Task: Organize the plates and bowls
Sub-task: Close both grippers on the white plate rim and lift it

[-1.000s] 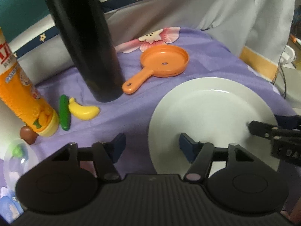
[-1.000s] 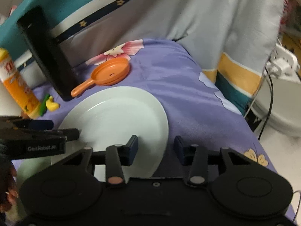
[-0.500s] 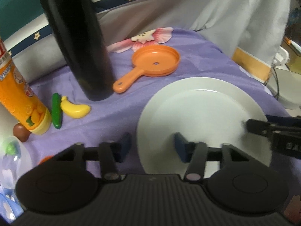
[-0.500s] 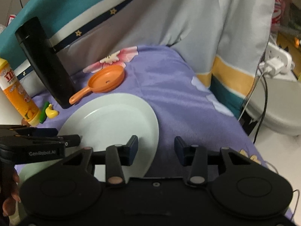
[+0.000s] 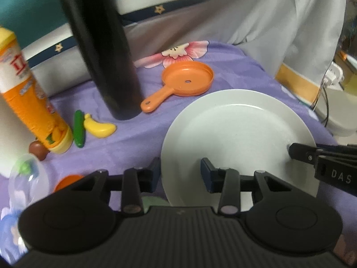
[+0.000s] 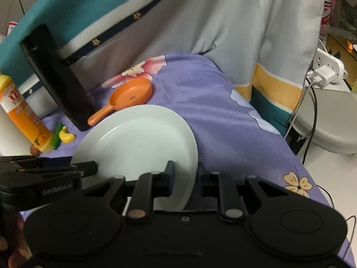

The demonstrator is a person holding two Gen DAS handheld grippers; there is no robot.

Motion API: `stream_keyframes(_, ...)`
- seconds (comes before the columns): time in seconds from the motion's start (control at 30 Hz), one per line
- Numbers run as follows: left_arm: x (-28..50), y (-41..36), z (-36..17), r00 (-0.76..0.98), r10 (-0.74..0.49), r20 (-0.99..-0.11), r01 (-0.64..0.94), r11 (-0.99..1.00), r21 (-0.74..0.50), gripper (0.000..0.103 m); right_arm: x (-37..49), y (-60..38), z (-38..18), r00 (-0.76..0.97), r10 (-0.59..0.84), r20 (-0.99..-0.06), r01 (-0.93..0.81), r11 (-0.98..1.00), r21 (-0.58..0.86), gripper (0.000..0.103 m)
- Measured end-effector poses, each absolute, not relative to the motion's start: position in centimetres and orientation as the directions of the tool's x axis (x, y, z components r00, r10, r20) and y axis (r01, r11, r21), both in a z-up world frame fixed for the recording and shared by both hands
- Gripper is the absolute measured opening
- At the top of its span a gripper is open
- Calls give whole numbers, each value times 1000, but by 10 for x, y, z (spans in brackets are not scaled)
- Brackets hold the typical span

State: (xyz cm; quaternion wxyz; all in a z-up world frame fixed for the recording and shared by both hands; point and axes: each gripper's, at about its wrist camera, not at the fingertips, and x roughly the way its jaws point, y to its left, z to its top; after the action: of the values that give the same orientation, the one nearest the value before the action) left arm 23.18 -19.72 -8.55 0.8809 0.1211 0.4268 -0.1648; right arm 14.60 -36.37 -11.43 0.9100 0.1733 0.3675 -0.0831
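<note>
A white plate [image 5: 236,138] lies tilted over the purple cloth, its near side raised. My left gripper [image 5: 180,174] straddles the plate's left rim, one finger under it and one on top, and its jaws are closing on it. In the right wrist view the same plate [image 6: 138,143] has its right rim between the pads of my right gripper [image 6: 185,174], whose jaws are closing and pressing on it. The right gripper's tips [image 5: 292,149] show at the plate's far right edge. The left gripper [image 6: 89,167] enters that view from the left.
A tall black flask [image 5: 100,44], an orange toy pan [image 5: 187,80], an orange bottle [image 5: 29,102], a toy banana [image 5: 99,127] and a green toy cucumber [image 5: 78,129] stand behind the plate. Something pale green [image 5: 154,202] shows under it. The cloth drops off at right near a power strip [image 6: 328,69].
Both pairs of jaws have narrowed onto the plate's rim, the right one sharply. The plate's near side has come up and now tilts. The left view has risen a little.
</note>
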Motion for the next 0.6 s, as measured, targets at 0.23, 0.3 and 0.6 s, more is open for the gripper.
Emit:
stream_keyframes(0.23, 193, -167, -57, 600, -189, -778, 366, 929, 56, 38, 119, -348, -87, 724, -3, -689, 264, 925, 274, 20)
stream_keyframes(0.3, 179, -155, -51, 608, -183, -773, 351, 935, 54, 38, 108, -339, -80, 725, 9, -688, 252, 927, 278, 20)
stream_keyframes(0.6, 99, -79, -25, 622, -152, -769, 276, 961, 33, 41, 53, -282, -59, 708, 104, -699, 158, 941, 300, 20)
